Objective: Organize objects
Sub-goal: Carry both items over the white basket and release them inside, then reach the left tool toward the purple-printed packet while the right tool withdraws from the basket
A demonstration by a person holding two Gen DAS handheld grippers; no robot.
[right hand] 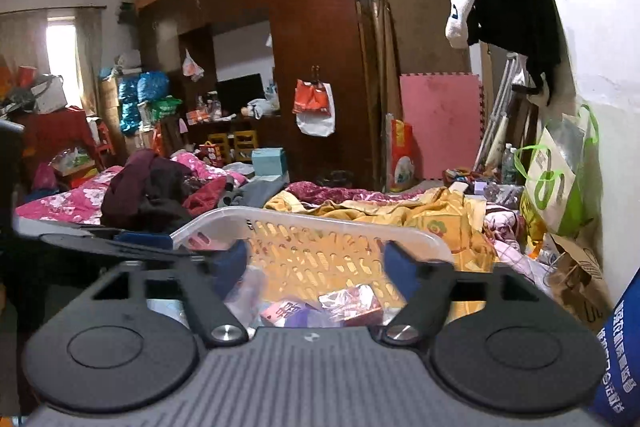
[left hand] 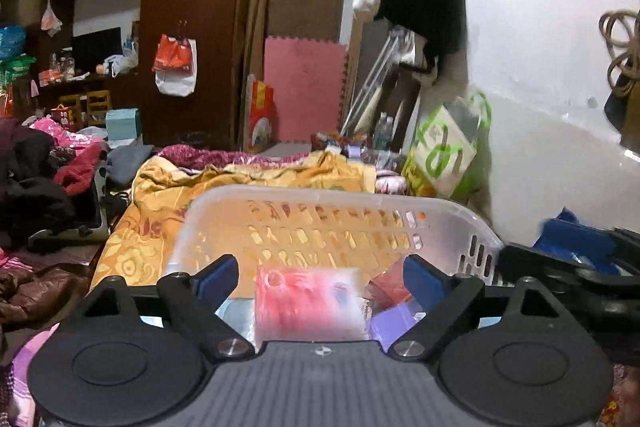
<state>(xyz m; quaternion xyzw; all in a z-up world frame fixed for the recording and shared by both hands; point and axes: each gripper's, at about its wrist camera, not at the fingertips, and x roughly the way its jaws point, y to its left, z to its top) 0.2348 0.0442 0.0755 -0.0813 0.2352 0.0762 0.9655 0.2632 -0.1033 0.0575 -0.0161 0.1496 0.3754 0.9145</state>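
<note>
Translucent plastic is what fills both of your views: the white basket (left hand: 224, 211) with slotted walls sits on the bed, on a crumpled yellow-orange quilt (left hand: 160, 195). Your left tool (left hand: 320, 277) hangs over the basket's near side with its blue pads (left hand: 218, 277) spread wide apart and nothing pressed between them. Below that gap, inside the basket, lies a pink-red packet (left hand: 308, 303) (blurred, so its print is unreadable), with a purple item (left hand: 390, 327) just beside it on the right.

Your right tool (right hand: 318, 261) also stands with its blue-padded fingers far apart and grips nothing. Between them you look into the same basket (right hand: 320, 217), where a small red and pink carton (right hand: 352, 303) lies tilted, and next to it a pink packet with dark lettering (right hand: 286, 311) on a purple piece. A clear plastic wrapper (right hand: 248, 287) rests near the left finger. The left tool's dark frame (right hand: 100, 243) shows at the left edge of this view, just beside the basket's rim.

Beyond the bed, a green-and-white carrier bag (left hand: 448, 151) leans by the white wall, a pink foam mat (left hand: 304, 89) stands upright, and a dark wooden wardrobe (right hand: 320, 27) carries a hanging red-and-white bag (right hand: 316, 107).
</note>
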